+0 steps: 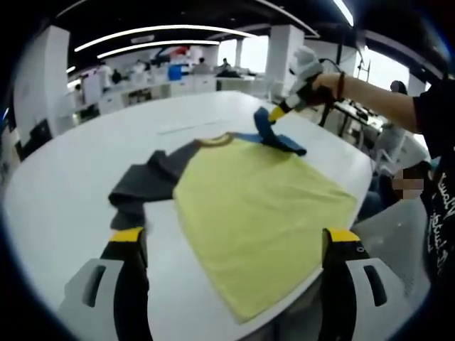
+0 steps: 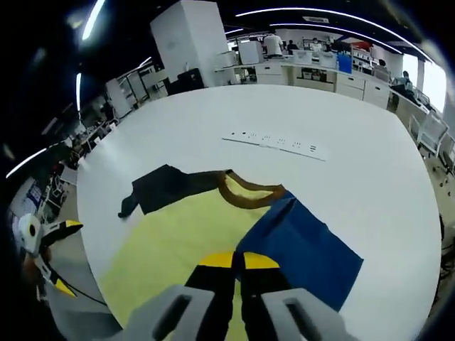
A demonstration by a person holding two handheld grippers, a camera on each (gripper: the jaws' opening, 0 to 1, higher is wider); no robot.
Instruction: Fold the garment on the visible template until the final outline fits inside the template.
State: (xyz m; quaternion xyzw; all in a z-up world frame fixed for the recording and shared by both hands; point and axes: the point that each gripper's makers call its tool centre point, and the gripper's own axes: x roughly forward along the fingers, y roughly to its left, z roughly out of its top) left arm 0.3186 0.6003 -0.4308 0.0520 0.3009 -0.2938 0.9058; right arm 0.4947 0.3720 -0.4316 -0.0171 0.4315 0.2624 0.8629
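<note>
The shirt (image 1: 263,213) lies flat on the white table (image 1: 64,206), yellow body spread toward the near edge, a dark grey sleeve (image 1: 146,181) out to the left and a blue sleeve (image 1: 281,138) at the far right. In the left gripper view the left gripper (image 1: 234,249) hangs over the near hem with its fingers wide apart, holding nothing. The right gripper (image 1: 274,117) shows at the far right, held in a person's hand (image 1: 323,85), its yellow-tipped fingers down on the blue sleeve.

In the right gripper view the right gripper (image 2: 238,263) has its fingers drawn together at the seam where the blue sleeve (image 2: 302,249) meets the yellow body (image 2: 170,249) — pinched on the sleeve, by the look of it. The brown collar (image 2: 249,192) sits just beyond, and a thin marked strip (image 2: 274,144) lies farther off on the table.

No template outline can be made out, so the fold target is unclear.

The risks, as I judge them: the pinch may hold a single layer or slip off, so the sleeve drops short or creases. The near hem already lies at the table edge — a pull toward the person could drag it over. With the left gripper off the cloth, nothing anchors the body, and the whole shirt may slide instead of folding.
</note>
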